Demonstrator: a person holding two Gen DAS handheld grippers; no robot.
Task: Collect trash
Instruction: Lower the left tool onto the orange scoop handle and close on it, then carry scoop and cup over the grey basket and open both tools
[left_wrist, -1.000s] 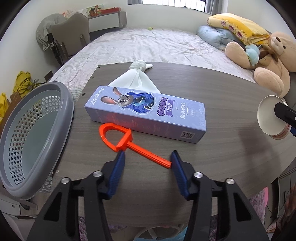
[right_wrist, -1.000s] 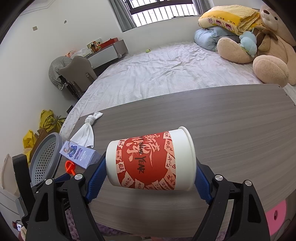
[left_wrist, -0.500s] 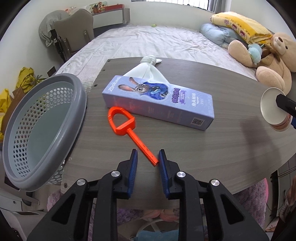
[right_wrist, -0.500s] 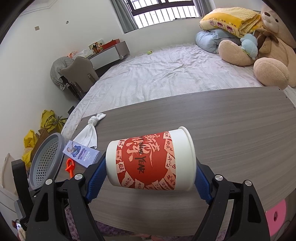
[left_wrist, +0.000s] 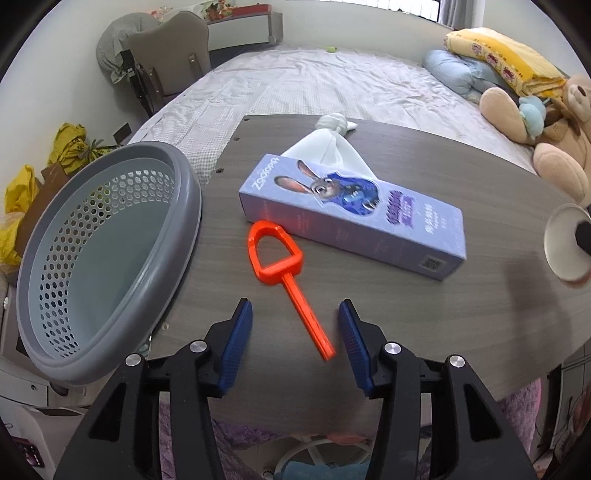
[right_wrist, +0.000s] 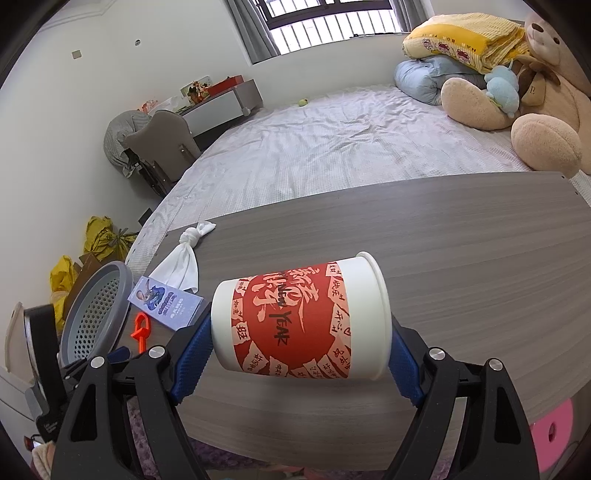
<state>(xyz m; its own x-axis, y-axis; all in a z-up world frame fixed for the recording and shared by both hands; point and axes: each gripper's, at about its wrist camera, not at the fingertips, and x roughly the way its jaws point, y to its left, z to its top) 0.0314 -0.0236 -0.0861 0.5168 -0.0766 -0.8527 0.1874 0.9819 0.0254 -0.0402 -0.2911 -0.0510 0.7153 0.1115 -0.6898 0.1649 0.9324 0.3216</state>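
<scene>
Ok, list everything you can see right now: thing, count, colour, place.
paper cup: one, red and white, lying sideways between the right gripper's pads
orange plastic tool: one, orange, on the table, its stem between the left gripper's fingers
carton: one, lilac with a cartoon rabbit, lying flat mid-table
knotted cloth: one, white, behind the carton
basket: one, grey, perforated, at the table's left edge
table: one, grey-brown wood
teddy bear: one, beige, on the bed
left gripper: jaws opening, pads clear of the tool's stem
right gripper: clamped on the cup
</scene>
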